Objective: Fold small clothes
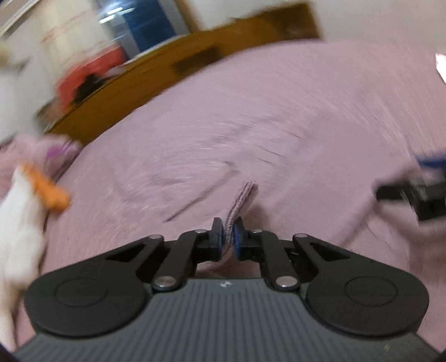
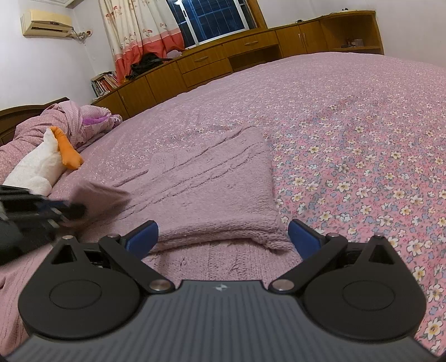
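Note:
A mauve knitted sweater (image 2: 211,183) lies partly folded on the flowered bedspread (image 2: 362,144). In the left wrist view my left gripper (image 1: 228,236) is shut on a ribbed edge of the sweater (image 1: 242,200), which stands up between the blue pads. The same left gripper (image 2: 75,210) shows blurred at the left of the right wrist view, with a lifted flap of knit (image 2: 100,195) at its tip. My right gripper (image 2: 223,236) stands open just above the sweater's near fold, with nothing pinched between its blue fingers (image 2: 302,236). It appears blurred at the right edge (image 1: 409,195) of the left wrist view.
A white plush duck with an orange beak (image 2: 47,164) and a bunched pink quilt (image 2: 64,119) lie at the left. A wooden cabinet unit (image 2: 223,61) runs along the far side of the bed, under a curtained window (image 2: 211,19).

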A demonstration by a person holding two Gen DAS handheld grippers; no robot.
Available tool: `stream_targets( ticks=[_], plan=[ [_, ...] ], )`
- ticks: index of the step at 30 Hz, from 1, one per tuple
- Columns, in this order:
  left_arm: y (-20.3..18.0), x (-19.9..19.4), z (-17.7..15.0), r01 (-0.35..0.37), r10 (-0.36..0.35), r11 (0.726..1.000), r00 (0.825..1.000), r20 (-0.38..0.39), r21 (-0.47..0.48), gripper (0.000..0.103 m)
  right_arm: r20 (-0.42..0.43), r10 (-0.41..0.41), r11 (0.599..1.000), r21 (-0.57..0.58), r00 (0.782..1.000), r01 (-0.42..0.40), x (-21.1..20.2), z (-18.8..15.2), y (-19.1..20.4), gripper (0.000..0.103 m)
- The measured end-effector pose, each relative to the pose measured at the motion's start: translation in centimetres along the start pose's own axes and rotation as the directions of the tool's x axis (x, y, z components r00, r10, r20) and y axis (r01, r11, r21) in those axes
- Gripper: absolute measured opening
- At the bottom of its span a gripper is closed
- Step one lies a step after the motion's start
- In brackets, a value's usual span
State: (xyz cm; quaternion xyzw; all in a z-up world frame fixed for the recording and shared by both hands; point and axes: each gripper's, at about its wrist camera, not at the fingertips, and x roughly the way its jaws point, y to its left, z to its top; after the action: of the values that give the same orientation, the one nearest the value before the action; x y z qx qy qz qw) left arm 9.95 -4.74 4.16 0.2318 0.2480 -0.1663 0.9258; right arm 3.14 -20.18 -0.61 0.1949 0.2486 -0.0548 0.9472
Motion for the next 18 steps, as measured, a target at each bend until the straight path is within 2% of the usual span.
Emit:
stream_targets(
  ticks=[2,3,7,9,13,16,18],
  plan=[
    [2.3,-0.7,-0.1,-0.054,0.054,0.990,0.999,-0.001,-0.131,0.010,0.000,0.000,1.000,0.000,1.000,0.000,0.0,0.0,0.0,0.102],
    [3.7,-1.0,-0.4,-0.082,0.082,0.975,0.997,-0.009,-0.207,0.010,0.000,0.000,1.000,0.000,1.000,0.000,0.0,0.0,0.0,0.102],
    [8.3,-1.9,-2.6,-0.159,0.144,0.892,0.987,-0.068,-0.422,0.010,-0.001,-0.001,1.000,-0.001,1.000,0.001,0.0,0.0,-0.1,0.102],
    [9.5,-2.0,-3.7,-0.176,0.145,0.858,0.984,-0.101,-0.482,0.011,0.000,-0.001,1.000,-0.001,1.000,0.001,0.0,0.0,-0.1,0.102],
    [10.8,-1.5,-7.1,-0.168,0.079,0.787,0.982,-0.173,-0.594,0.014,-0.002,-0.003,1.000,-0.006,1.000,0.003,0.2,0.0,-0.1,0.102],
    [10.9,-1.6,-9.3,-0.183,0.049,0.756,0.973,-0.224,-0.628,0.025,-0.003,-0.007,1.000,-0.009,1.000,0.007,0.3,0.0,-0.1,0.102],
    [10.9,-1.8,-10.0,-0.187,0.062,0.750,0.975,-0.215,-0.634,0.034,-0.003,-0.008,1.000,-0.012,1.000,0.008,0.3,0.1,-0.1,0.102]
  ],
)
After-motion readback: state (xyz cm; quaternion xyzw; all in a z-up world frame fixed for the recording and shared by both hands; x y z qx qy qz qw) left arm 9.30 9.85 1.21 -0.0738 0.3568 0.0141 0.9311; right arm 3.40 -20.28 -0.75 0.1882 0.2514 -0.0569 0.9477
